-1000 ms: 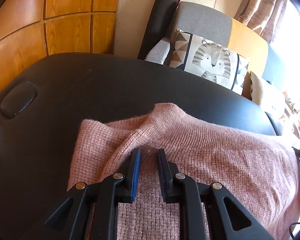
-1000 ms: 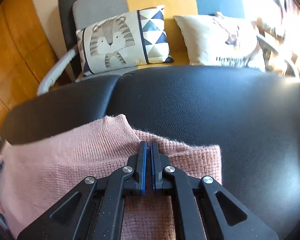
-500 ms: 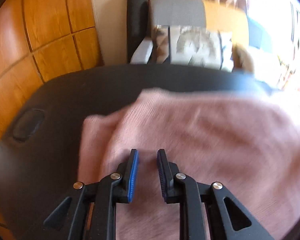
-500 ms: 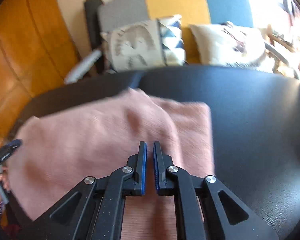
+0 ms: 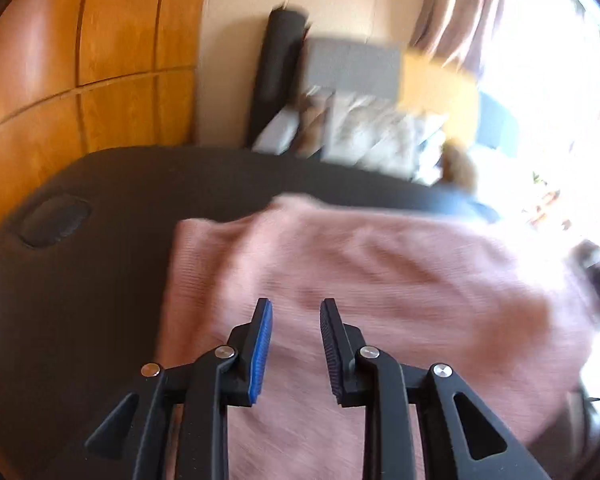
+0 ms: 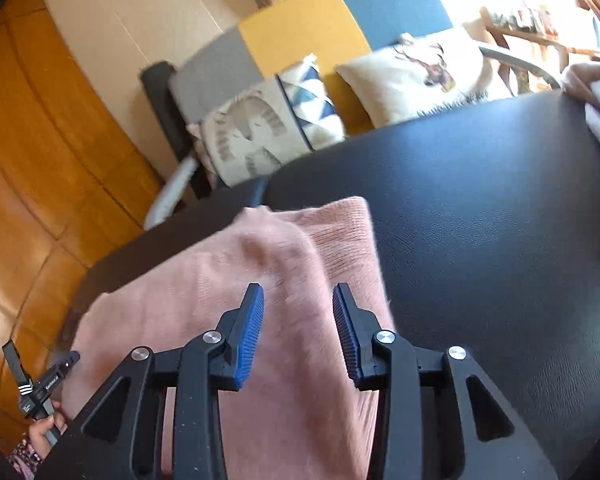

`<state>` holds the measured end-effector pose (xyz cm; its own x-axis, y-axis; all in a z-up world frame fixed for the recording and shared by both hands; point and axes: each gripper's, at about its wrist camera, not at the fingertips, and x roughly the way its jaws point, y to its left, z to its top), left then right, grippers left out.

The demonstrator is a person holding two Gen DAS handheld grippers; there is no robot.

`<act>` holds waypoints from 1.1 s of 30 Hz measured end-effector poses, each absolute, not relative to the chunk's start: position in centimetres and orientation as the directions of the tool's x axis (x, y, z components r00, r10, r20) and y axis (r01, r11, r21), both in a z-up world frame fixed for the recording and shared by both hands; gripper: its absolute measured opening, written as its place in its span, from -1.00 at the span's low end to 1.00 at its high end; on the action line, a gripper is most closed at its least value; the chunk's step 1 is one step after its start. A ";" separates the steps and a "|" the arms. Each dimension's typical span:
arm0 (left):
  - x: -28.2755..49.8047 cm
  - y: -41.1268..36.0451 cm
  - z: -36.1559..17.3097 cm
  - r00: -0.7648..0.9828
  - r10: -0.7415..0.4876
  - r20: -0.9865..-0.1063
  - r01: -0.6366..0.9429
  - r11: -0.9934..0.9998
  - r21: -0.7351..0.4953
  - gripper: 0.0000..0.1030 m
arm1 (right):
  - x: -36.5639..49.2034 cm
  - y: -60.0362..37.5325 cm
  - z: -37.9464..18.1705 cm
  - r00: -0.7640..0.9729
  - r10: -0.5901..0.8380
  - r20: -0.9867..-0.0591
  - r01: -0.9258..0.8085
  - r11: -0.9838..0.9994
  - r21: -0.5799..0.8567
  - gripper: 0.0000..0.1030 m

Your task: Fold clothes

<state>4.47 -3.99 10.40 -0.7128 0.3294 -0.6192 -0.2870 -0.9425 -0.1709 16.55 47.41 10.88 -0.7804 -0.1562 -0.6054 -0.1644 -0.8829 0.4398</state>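
Note:
A pink knitted sweater (image 5: 380, 280) lies folded on the black padded table (image 5: 100, 280). It also shows in the right wrist view (image 6: 268, 280). My left gripper (image 5: 296, 312) is open and empty, held above the sweater's left part. My right gripper (image 6: 298, 300) is open and empty above the sweater's right part, near its right edge. The left gripper's body (image 6: 40, 388) shows at the lower left of the right wrist view. The left wrist view is blurred.
A sofa with a tiger cushion (image 6: 260, 128) and a deer cushion (image 6: 420, 76) stands behind the table. Wooden panelling (image 5: 80, 60) is on the left. Another pale pink cloth (image 6: 596, 104) lies at the table's far right edge. A round recess (image 5: 56, 220) is in the table's left end.
My right gripper has opened and let go of the sweater. Both grippers have lifted and drawn back from the sweater, which now lies flat. The left gripper has opened a little wider.

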 end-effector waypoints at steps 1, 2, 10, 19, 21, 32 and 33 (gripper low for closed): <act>5.0 -3.6 10.1 -0.699 0.328 -0.635 -0.297 -0.942 -0.160 -0.51 | 16.8 46.8 11.0 -0.775 -0.167 -0.610 -0.141 -0.894 0.424 -0.24; 5.4 -3.3 9.8 -0.685 0.325 -0.652 -0.305 -0.941 -0.148 -0.51 | 17.1 46.1 11.0 -0.759 -0.165 -0.629 -0.130 -0.909 0.396 -0.25; 6.9 -4.4 8.1 -0.672 0.210 -0.710 -0.315 -0.949 0.018 -0.45 | 19.2 46.9 7.2 -0.679 -0.163 -0.716 -0.210 -0.892 0.401 -0.98; 9.1 -6.8 9.6 -0.721 0.246 -0.647 -0.269 -0.961 -0.065 -0.45 | 20.6 45.0 9.2 -0.735 -0.211 -0.645 -0.149 -0.877 0.456 -0.88; 9.3 -6.9 9.9 -0.732 0.250 -0.634 -0.278 -0.959 -0.057 -0.45 | 20.4 42.5 9.7 -0.721 -0.267 -0.639 -0.069 -0.890 0.450 -0.88; 7.8 -10.3 8.8 -0.693 0.168 -0.701 -0.123 -0.986 -0.114 -0.37 | 19.7 39.2 7.1 -0.619 -0.351 -0.703 -0.001 -0.894 0.447 -0.88; 7.9 -10.5 9.1 -0.703 0.155 -0.694 -0.106 -0.988 -0.114 -0.37 | 19.9 39.7 7.4 -0.633 -0.354 -0.688 -0.008 -0.886 0.463 -0.88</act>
<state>7.89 -10.53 9.05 -0.7033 0.1555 -0.6937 -0.1062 -0.9878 -0.1137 19.88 39.73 7.40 -0.6330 -0.3541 -0.6884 -0.0081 -0.8862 0.4633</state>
